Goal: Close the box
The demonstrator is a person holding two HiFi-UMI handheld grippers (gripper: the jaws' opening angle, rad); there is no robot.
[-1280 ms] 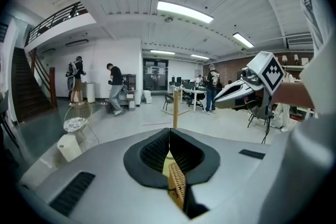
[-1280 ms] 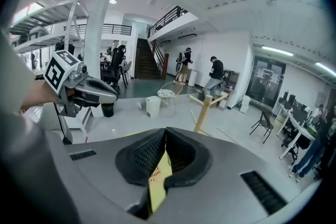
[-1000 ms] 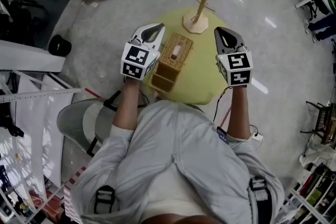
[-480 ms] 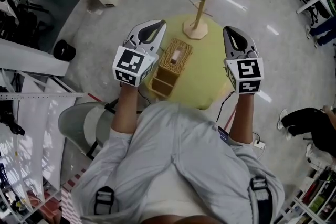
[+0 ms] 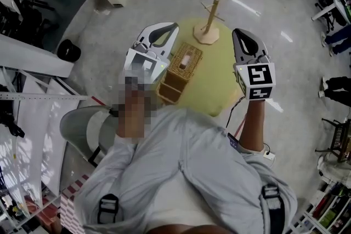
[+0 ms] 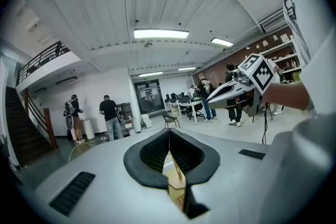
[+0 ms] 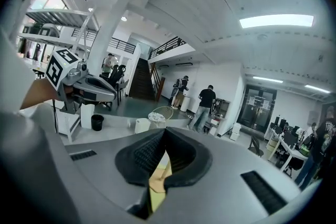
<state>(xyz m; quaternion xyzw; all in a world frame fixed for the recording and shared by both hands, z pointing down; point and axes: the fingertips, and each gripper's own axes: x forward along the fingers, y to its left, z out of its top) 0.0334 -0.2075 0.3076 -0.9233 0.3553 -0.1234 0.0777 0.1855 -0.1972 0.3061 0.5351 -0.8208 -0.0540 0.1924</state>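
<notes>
Aloft, left gripper (image 5: 169,28), right gripper (image 5: 241,35), jaws together, wicker box (image 5: 182,63) on table (image 5: 219,82)

A brown woven wicker box (image 5: 184,63) lies lengthwise on a round yellow table (image 5: 219,82), a slot in its top, its near end apparently open

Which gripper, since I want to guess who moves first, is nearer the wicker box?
The left gripper: it hangs right beside the wicker box, while the right gripper stands well clear of it.
</notes>
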